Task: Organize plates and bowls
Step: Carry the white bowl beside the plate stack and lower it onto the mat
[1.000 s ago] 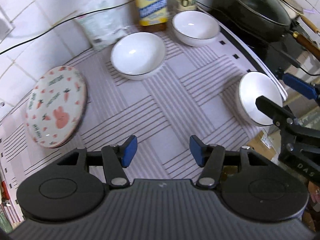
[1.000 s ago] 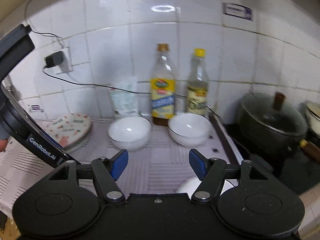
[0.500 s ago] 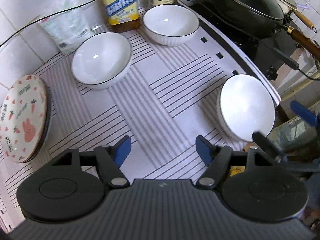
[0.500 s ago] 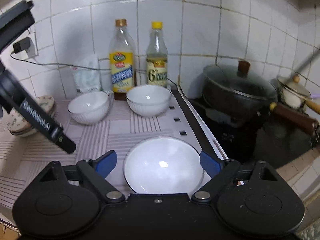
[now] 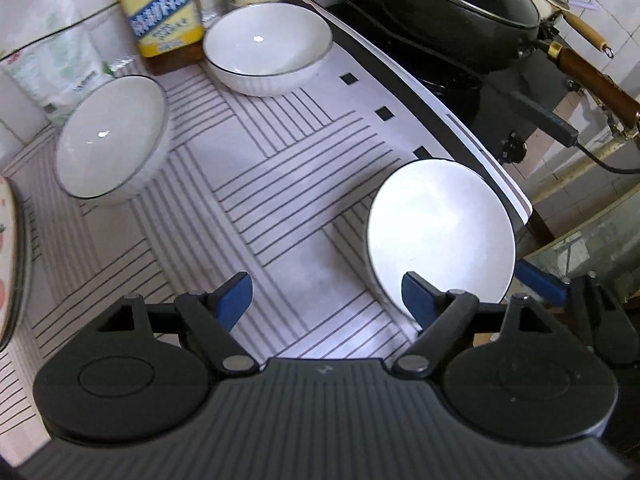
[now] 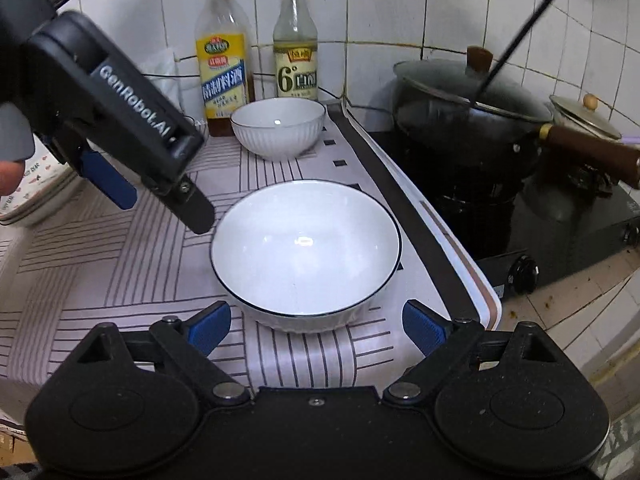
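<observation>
Left wrist view: my left gripper (image 5: 326, 296) hangs over the striped mat (image 5: 280, 168), angled down, jaws spread wide with nothing between them. The near bowl (image 5: 440, 228) sits at the mat's right edge, just ahead of my right-hand blue fingertip (image 5: 420, 296); that fingertip covers part of its lower rim. Two further white bowls: the left bowl (image 5: 112, 140) and the back bowl (image 5: 268, 52), the latter just in front of two bottles whose tops are cut off by the frame. A patterned plate (image 5: 10, 248) is clipped at the left edge, only a sliver showing. A blue finger of the right gripper (image 5: 540, 280) pokes out beyond the near bowl; the rest is hidden behind my own housing. Right wrist view: my right gripper (image 6: 316, 326) is held low and level, jaws wide, the near bowl (image 6: 306, 248) standing on the mat ahead of and between them, seemingly not touched, though the rim's nearest point is hard to judge. The left gripper body (image 6: 120, 120) crosses the upper left, hiding the left bowl and most of what look like stacked plates (image 6: 36, 196). The back bowl (image 6: 278, 126) shows fully.
</observation>
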